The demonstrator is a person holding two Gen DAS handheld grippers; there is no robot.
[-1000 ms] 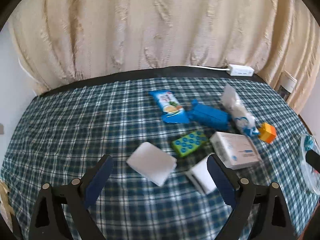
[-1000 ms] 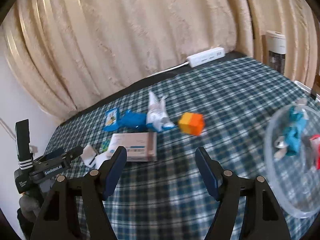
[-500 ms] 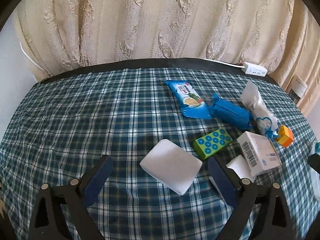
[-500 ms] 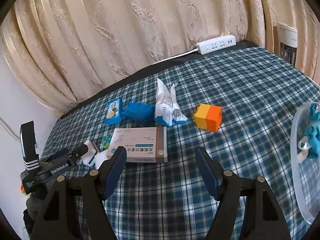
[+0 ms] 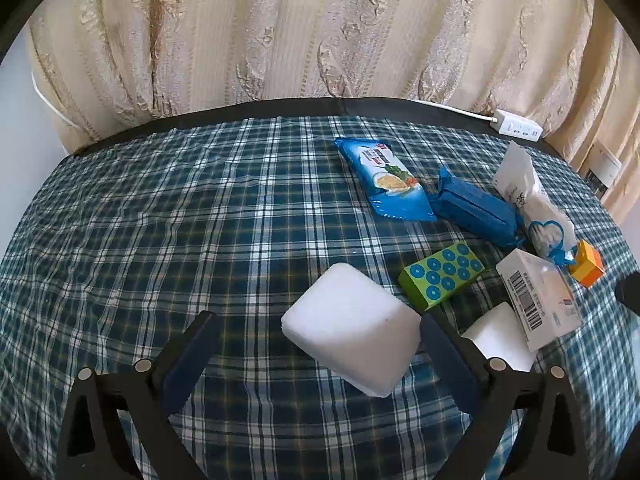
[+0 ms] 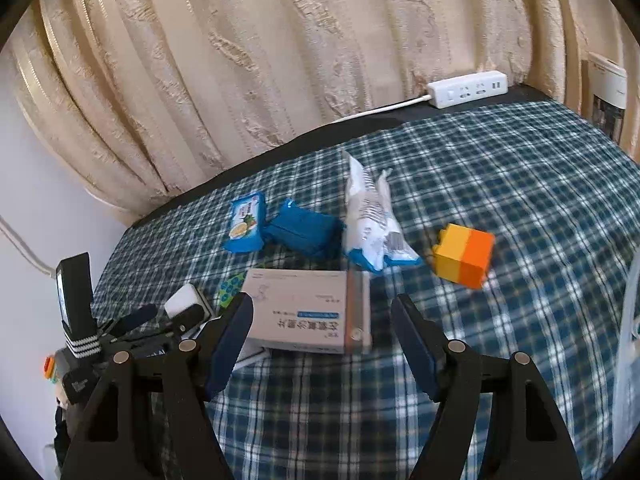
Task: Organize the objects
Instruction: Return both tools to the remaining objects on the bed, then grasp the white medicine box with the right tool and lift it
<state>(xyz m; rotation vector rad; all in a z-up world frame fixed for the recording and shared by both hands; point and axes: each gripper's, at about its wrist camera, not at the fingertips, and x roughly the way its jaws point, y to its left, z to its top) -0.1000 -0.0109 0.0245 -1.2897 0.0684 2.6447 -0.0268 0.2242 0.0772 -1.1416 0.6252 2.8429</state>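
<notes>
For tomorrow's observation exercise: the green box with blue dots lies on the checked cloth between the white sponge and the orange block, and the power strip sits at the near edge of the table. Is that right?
Not quite. The power strip sits at the far edge, against the curtain, as the right wrist view shows. The green box does lie on the checked cloth between the white sponge and the orange block.

Left half of the tabletop is bare plaid cloth, open to the curtain. The right half is crowded: white sponge, green dotted box, white carton, blue packets and orange block lie close together. Open cloth right of the orange block, up to the clear bowl's rim.
</notes>
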